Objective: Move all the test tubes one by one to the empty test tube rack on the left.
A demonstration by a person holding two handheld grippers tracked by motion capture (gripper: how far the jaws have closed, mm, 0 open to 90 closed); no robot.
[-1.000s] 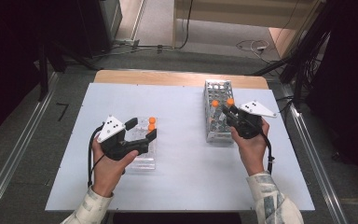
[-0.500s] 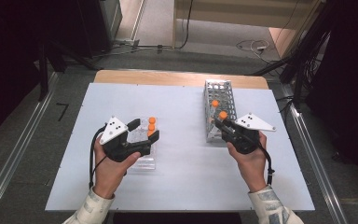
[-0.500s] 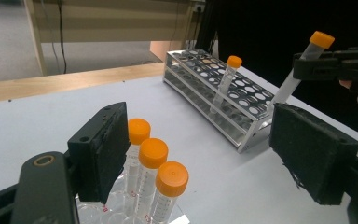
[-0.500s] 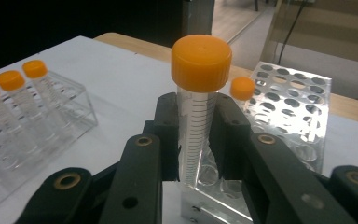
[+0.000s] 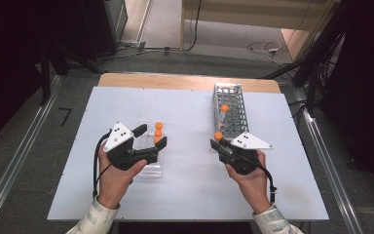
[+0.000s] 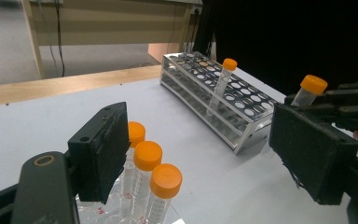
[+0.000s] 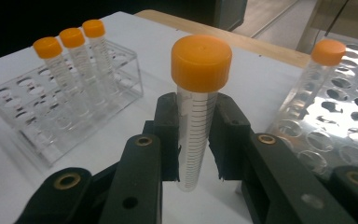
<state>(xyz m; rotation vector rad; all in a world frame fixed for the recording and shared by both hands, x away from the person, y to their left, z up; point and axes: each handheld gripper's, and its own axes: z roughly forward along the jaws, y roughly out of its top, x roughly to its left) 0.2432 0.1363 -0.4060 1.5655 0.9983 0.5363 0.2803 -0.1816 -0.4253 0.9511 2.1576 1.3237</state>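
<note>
My right gripper (image 5: pixel 217 144) is shut on a clear tube with an orange cap (image 7: pixel 196 93), held upright just off the near end of the metal rack (image 5: pixel 231 114). One more orange-capped tube (image 5: pixel 224 107) stands in that rack. My left gripper (image 5: pixel 152 137) hovers open over the clear plastic rack (image 5: pixel 151 169), which holds three orange-capped tubes (image 6: pixel 149 158) in a row. In the left gripper view these tubes stand beside the left jaw, untouched, with the held tube (image 6: pixel 307 91) farther off at the right. The right gripper view shows the clear rack (image 7: pixel 37 135) at the left.
The white tabletop (image 5: pixel 190 195) has a wooden strip (image 5: pixel 185 80) along its far edge. Metal rails run along the floor on both sides. Cables lie on the floor beyond the table.
My right gripper has carried the tube away from above the metal rack, toward the near edge and slightly left, and lower. The left gripper has stayed over the clear rack.
</note>
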